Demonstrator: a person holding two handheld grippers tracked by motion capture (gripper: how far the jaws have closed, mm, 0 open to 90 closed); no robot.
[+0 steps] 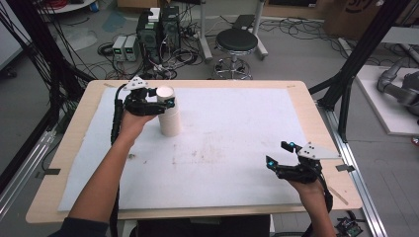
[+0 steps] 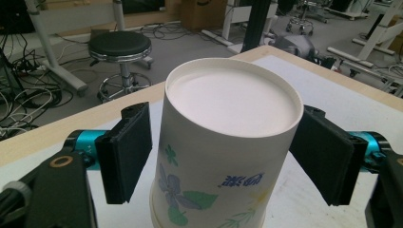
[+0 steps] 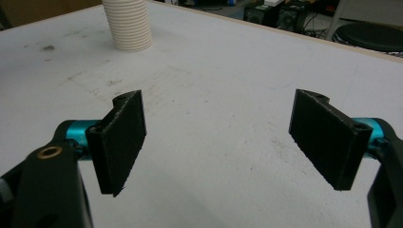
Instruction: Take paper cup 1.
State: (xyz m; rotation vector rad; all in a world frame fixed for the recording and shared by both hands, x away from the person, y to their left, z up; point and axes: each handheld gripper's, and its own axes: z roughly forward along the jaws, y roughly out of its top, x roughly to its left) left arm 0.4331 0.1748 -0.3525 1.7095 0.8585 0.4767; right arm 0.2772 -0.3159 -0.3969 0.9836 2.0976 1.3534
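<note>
A stack of white paper cups [image 1: 169,116] stands upside down on the white mat [image 1: 222,148], at the far left of the table. The top cup [image 2: 228,142] carries a blue and green flower print. My left gripper [image 1: 160,98] reaches around the top of the stack, one jaw on each side. The right pad [image 2: 328,156] sits at the cup's rim, while a narrow gap shows at the left pad [image 2: 126,159]. My right gripper [image 1: 279,153] hovers open over the mat near the front right with nothing between its jaws. From there the ribbed stack [image 3: 127,23] stands far off.
The mat covers most of the wooden table [image 1: 316,123]. Beyond the far edge stand a black stool [image 1: 237,42], computer cases [image 1: 158,29] and loose cables on the floor. A black frame post [image 1: 360,54] rises at the right.
</note>
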